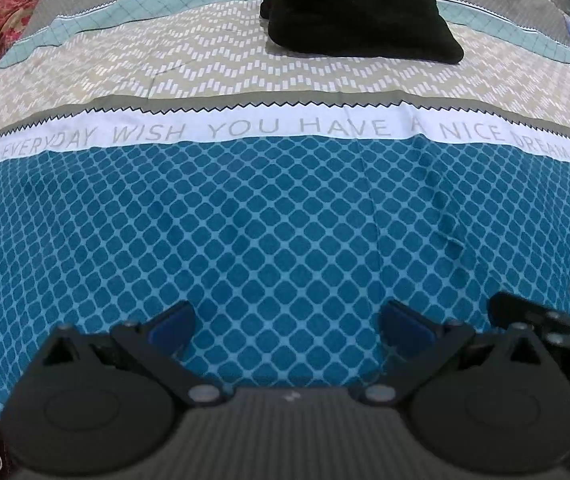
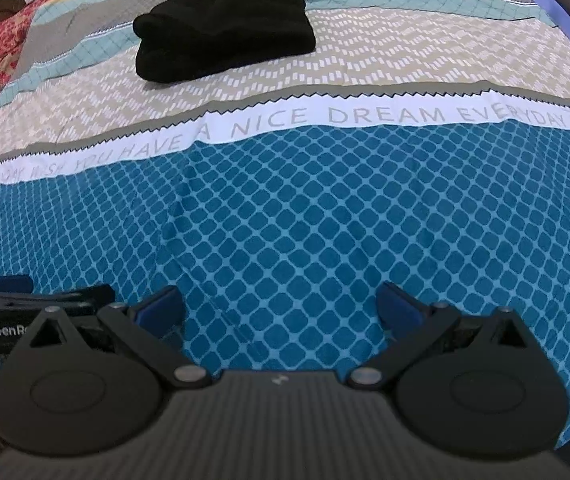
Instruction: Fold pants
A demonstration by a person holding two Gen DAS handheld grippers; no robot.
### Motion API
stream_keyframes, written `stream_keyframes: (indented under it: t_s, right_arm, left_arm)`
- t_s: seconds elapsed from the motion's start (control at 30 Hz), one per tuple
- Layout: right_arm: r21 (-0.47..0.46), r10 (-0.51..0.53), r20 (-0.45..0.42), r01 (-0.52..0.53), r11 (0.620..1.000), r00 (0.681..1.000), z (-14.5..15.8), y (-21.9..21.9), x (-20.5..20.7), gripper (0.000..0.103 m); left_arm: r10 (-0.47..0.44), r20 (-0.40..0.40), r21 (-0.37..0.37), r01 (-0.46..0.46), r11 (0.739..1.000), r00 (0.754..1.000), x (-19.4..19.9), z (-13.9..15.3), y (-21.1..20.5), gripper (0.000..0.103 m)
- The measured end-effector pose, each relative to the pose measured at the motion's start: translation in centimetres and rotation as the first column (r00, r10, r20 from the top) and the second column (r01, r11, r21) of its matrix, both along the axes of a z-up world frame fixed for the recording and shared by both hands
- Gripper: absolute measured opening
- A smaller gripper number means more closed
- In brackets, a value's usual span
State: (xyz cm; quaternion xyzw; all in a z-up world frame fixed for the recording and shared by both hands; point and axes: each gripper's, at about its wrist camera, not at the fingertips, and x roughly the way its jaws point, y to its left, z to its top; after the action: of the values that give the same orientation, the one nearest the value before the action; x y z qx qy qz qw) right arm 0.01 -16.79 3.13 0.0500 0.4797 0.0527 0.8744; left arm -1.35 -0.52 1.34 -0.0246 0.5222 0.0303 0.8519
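A: Left wrist view: my left gripper (image 1: pixel 287 320) hangs over the blue diamond band of the bedspread (image 1: pixel 285 220), jaws spread wide, nothing between them. Blue pads (image 1: pixel 173 326) clear of the cloth as far as I can tell.

B: And the pants?

A: Pants (image 1: pixel 355 12) lie as a compact black bundle at the far end of the bed, on the beige zigzag band and the teal stripe behind it, well apart from both grippers. Looks folded; layers show at its left edge.

B: Right side?

A: Right wrist view: my right gripper (image 2: pixel 281 306) is also released, jaws wide, empty. Pants (image 2: pixel 225 26) sit ahead and to the left. Left gripper (image 2: pixel 25 304) shows just beside it at the left edge.

B: Anything else?

A: Red floral fabric (image 1: pixel 1 12) at far left, off the bedspread.
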Motion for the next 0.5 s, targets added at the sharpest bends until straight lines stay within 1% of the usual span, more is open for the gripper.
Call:
stream_keyframes:
  t_s: [0.27,0.37,0.5]
  right_arm:
    - [-0.004,0.012,-0.008,-0.012,1.000,1.000,-0.11,-0.01,0.08,0.103]
    - [-0.011,0.017,-0.015,-0.017,1.000,1.000,-0.04,0.04,-0.01,0.103]
    - [-0.014,0.025,-0.047,-0.025,1.000,0.999,0.40,0.05,-0.04,0.103]
  left_arm:
    - [0.045,0.035,-0.011,-0.044,0.999,0.998,-0.21,-0.05,0.01,0.103]
    - [0.036,0.034,-0.008,-0.036,0.999,0.999,-0.35,-0.07,-0.04,0.103]
    - [0.018,0.015,-0.007,-0.018,1.000,1.000,-0.21,0.03,-0.05,0.103]
